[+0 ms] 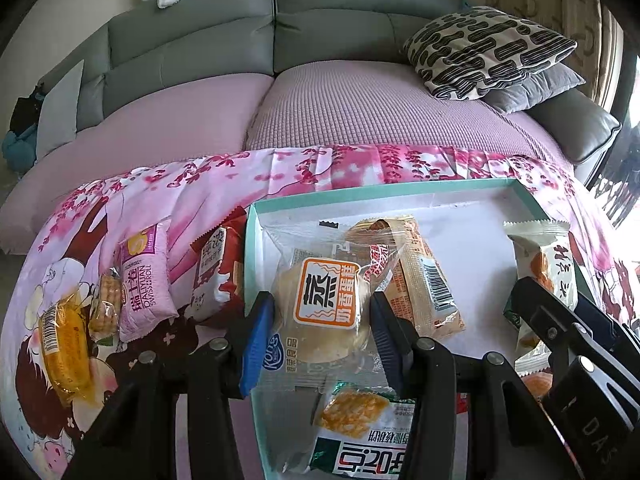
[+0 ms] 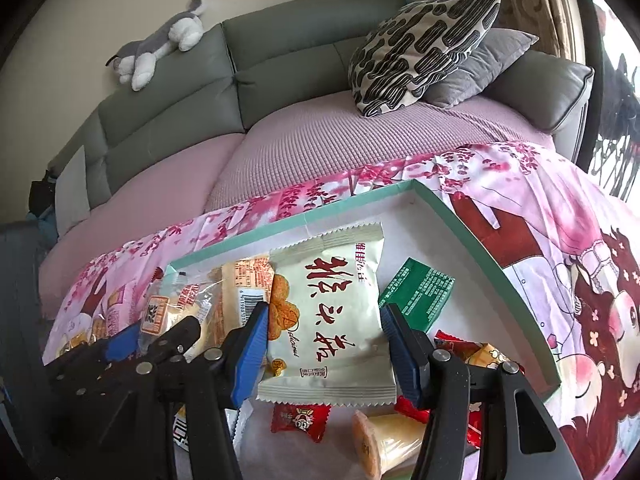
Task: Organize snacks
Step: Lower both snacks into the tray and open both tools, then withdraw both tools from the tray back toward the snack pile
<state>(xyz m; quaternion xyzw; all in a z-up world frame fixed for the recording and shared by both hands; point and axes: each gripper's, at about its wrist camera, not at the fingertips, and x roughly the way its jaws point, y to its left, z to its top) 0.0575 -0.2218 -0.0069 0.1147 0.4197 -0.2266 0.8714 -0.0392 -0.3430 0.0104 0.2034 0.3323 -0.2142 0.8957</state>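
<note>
A shallow teal-rimmed box [image 1: 384, 190] lies on a pink flowered cloth and holds several snack packs. My left gripper [image 1: 320, 320] is shut on a clear-wrapped steamed cake with an orange label [image 1: 326, 300], over the box's left part. My right gripper [image 2: 324, 340] is shut on a white pack with red characters [image 2: 332, 308], over the box [image 2: 480, 248]. The right gripper also shows at the right of the left wrist view [image 1: 568, 328]. The left gripper also shows at the lower left of the right wrist view [image 2: 132, 344].
Outside the box on the cloth lie a pink Swiss roll pack [image 1: 146, 280], a red pack [image 1: 218, 268], a yellow cake [image 1: 66, 340]. In the box: an orange pack [image 1: 424, 280], a green pack [image 2: 418, 292], red candies [image 2: 300, 420]. A sofa with cushions [image 1: 488, 48] stands behind.
</note>
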